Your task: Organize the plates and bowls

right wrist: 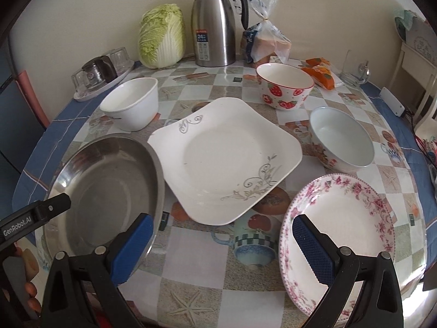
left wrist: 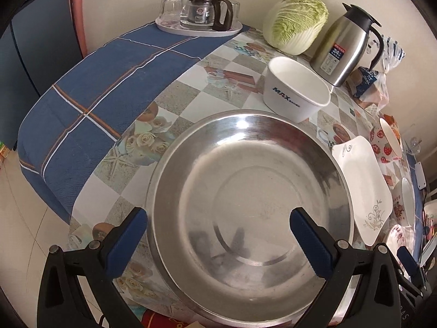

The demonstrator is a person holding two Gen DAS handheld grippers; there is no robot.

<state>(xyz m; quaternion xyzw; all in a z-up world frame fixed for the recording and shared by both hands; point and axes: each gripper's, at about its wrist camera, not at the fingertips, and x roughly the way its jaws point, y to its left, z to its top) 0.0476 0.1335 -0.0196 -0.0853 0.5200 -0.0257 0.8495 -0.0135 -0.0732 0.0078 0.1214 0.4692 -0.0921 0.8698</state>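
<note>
- Left gripper (left wrist: 218, 235): spread wide, holding nothing; one blue pad (left wrist: 128, 243) sits outside the near-left rim of the steel basin (left wrist: 245, 191), the other hangs over its interior.
- Right gripper (right wrist: 222, 246): spread wide, holding nothing, poised over the bare surface (right wrist: 196, 248) between the steel basin (right wrist: 109, 191) and the floral plate (right wrist: 341, 235); its right pad overlaps that plate's near-left rim in the view, and contact cannot be told.
- Steel basin: empty, at the near-left of the surface; its right rim meets the square plate's edge.
- Square plate (right wrist: 224, 158): white with grey scrollwork, at the centre, tilted a little, its left corner at the basin's rim.
- Floral plate: pink-rimmed, near right, just beside the square plate's near corner.
- White bowl (right wrist: 133, 104): printed lettering on its side, behind the basin.
- Strawberry bowl (right wrist: 284, 87): behind the square plate, to the right.
- Pale bowl (right wrist: 341, 142): floral outside, between the strawberry bowl and the floral plate.
- Back row by the wall: cabbage (right wrist: 161, 35), steel flask (right wrist: 215, 24), bagged bread (right wrist: 265, 41).
- Far left: tray (right wrist: 103, 87) with upturned glasses and a glass jug.
- Far right: orange packet (right wrist: 322, 75), glass mug (right wrist: 355, 71).
</note>
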